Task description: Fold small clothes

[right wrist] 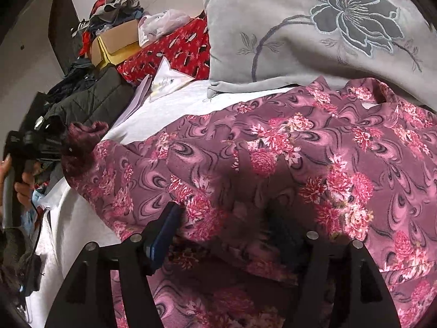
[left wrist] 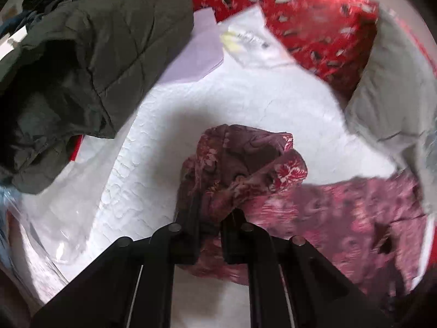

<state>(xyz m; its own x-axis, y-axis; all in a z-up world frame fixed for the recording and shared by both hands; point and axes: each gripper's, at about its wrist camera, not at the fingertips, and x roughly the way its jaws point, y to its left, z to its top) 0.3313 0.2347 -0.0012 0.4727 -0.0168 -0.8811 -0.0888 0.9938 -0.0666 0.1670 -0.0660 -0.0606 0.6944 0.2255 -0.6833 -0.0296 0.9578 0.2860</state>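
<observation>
A purple-pink floral garment (right wrist: 286,158) lies spread over the white quilted bed (right wrist: 153,114). My left gripper (left wrist: 210,213) is shut on a bunched corner of the garment (left wrist: 245,164) and holds it lifted above the bed; it also shows at the far left of the right wrist view (right wrist: 46,142), with the cloth corner hanging from it. My right gripper (right wrist: 226,218) is open, its fingers spread wide just over the lower part of the garment, holding nothing.
A grey flower-embroidered pillow (right wrist: 314,27) lies behind the garment. A dark quilted jacket (left wrist: 76,63), red patterned cloth (left wrist: 314,24), papers (left wrist: 245,43), a cardboard box (right wrist: 117,43) and a clothes pile (right wrist: 114,8) sit at the far left. Clear plastic (left wrist: 54,196) lies at the bed's edge.
</observation>
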